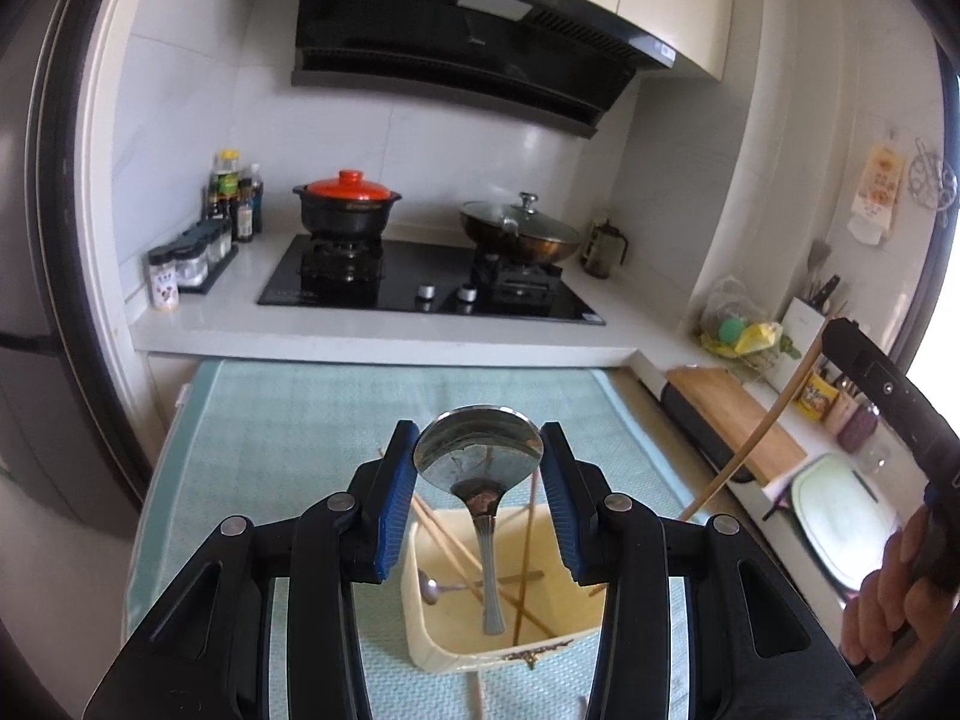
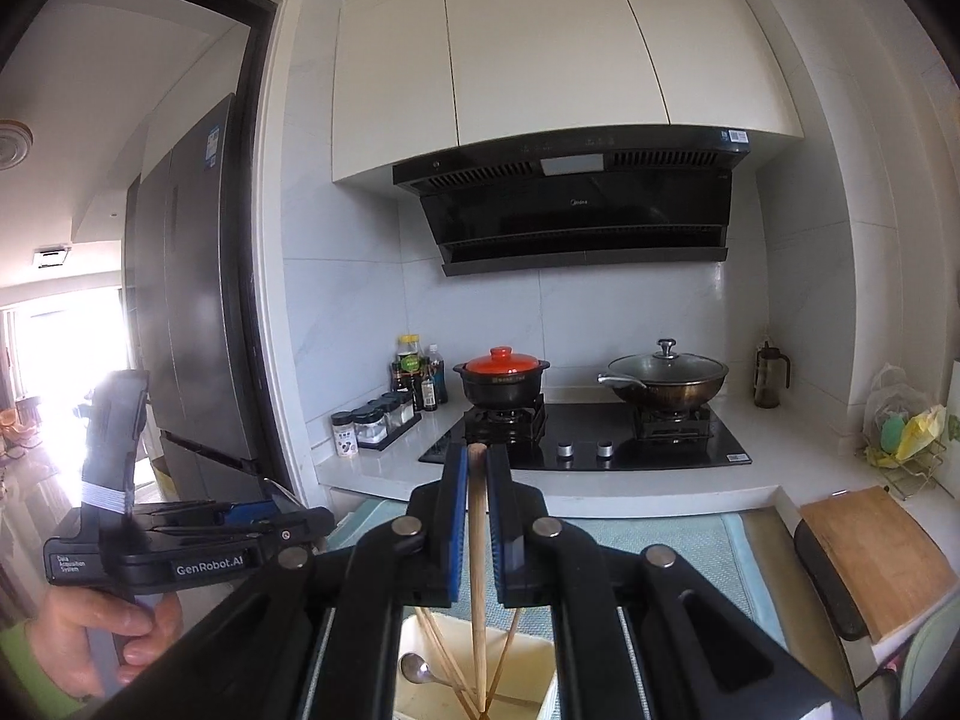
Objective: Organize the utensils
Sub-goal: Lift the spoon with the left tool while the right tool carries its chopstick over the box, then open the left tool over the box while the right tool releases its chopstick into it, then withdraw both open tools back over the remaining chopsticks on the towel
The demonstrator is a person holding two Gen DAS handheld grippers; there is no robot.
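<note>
- Left tongs (image 1: 478,459), lower centre of the left wrist view: the blue pads sit against either side of a metal spoon (image 1: 477,468), gripping it by the bowl. The bowl faces the camera; the handle hangs down into the tub below.
- Cream tub (image 1: 432,636), low in the frame under the left tongs, stands on a pale green cloth (image 1: 288,396) that covers the bench. Inside it lie several chopsticks (image 1: 447,546), crossed, and a smaller spoon (image 1: 429,588) at the left side.
- Right tongs (image 2: 477,474), lower centre of the right wrist view: nearly closed, clamped on one light wooden chopstick (image 2: 477,552). Its blunt end sticks up just above the pads; the rest runs down into the tub (image 2: 528,702).
- In the left wrist view that same chopstick (image 1: 756,444) slants across the right side, with the right tongs' body and a hand (image 1: 888,588) at the right edge.
- A hand (image 2: 102,618) holds the left tool at the lower left of the right wrist view.
- Background, upper half: stove (image 1: 432,288) with a red-lidded pot (image 1: 348,204) and a glass-lidded wok (image 1: 519,228).
</note>
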